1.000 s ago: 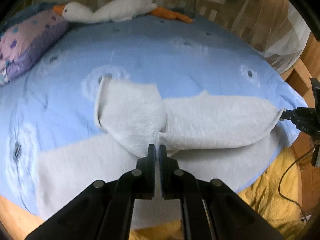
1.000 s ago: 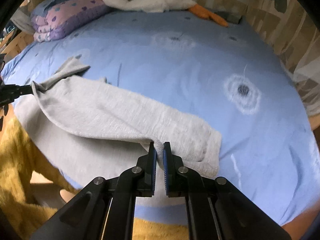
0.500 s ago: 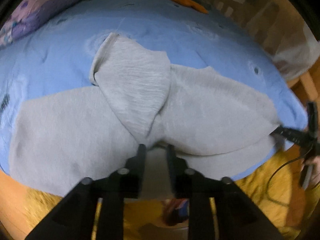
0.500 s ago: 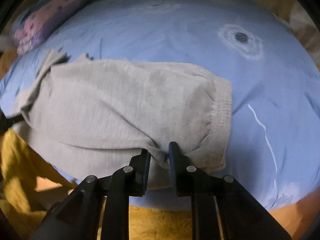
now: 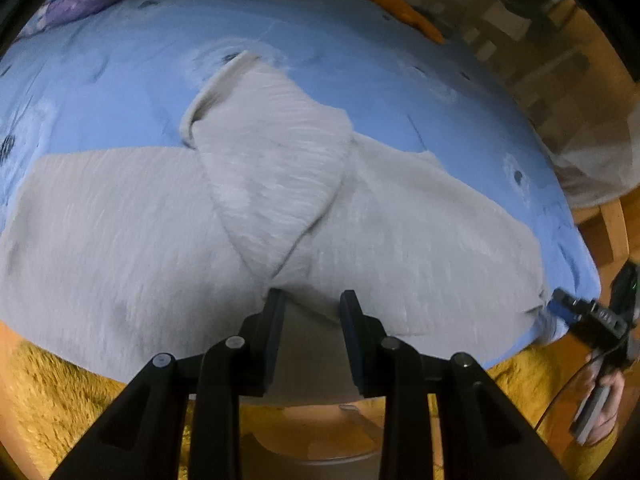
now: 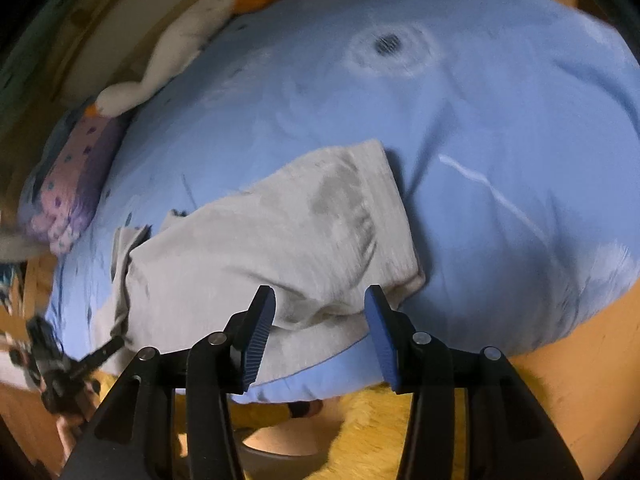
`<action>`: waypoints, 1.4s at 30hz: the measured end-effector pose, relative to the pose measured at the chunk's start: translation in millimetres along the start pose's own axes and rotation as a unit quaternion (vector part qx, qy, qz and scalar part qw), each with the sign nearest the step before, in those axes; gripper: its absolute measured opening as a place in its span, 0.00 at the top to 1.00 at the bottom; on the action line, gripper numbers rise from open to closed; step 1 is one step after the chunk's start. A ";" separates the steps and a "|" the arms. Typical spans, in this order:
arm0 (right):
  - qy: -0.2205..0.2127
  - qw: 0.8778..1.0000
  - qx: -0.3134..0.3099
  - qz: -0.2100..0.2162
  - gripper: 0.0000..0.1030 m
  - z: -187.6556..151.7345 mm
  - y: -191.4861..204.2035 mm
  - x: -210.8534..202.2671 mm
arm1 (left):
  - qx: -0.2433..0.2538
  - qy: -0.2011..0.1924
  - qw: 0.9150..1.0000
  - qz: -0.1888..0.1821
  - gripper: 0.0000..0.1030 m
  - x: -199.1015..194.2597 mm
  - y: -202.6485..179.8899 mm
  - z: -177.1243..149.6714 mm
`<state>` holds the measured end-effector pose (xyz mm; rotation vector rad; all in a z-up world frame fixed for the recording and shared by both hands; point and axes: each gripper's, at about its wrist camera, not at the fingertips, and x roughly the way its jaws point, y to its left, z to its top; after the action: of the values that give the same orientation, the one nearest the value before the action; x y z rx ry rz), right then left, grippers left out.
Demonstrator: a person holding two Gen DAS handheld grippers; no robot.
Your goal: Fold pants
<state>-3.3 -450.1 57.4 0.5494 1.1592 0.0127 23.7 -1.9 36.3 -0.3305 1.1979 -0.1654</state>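
Presently: grey pants lie folded lengthwise along the near edge of the blue bed, one flap turned up across the middle. Left claw and right claw both gape wide, holding nothing, just above the near hem. Lengthwise fold judged laid; the next move calls for fresh grips to fold crosswise.

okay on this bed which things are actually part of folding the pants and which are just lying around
Part of the job:
- grey ribbed fabric pants
- left gripper, open
- right gripper, open

Just lying about:
- white plush goose with orange feet
- purple dotted pillow
- yellow shaggy rug
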 end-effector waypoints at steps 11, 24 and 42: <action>0.013 0.998 0.052 0.014 0.54 -11.3 -4.6 29.3 | -0.030 -0.001 1.000 -0.003 0.71 3.6 12.5 1.4; 0.003 0.993 0.106 0.050 0.55 -4.3 -17.8 40.6 | -0.046 -0.004 0.999 -0.009 0.67 11.9 10.3 3.5; -0.029 1.000 0.006 0.007 0.93 -15.0 -10.2 -2.3 | -0.001 -0.009 1.000 0.011 0.92 -13.7 3.9 -24.4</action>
<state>-20.0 -453.5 50.9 0.5652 1.0989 0.0017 -4.1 1.9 39.2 -0.3213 1.1841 -0.1422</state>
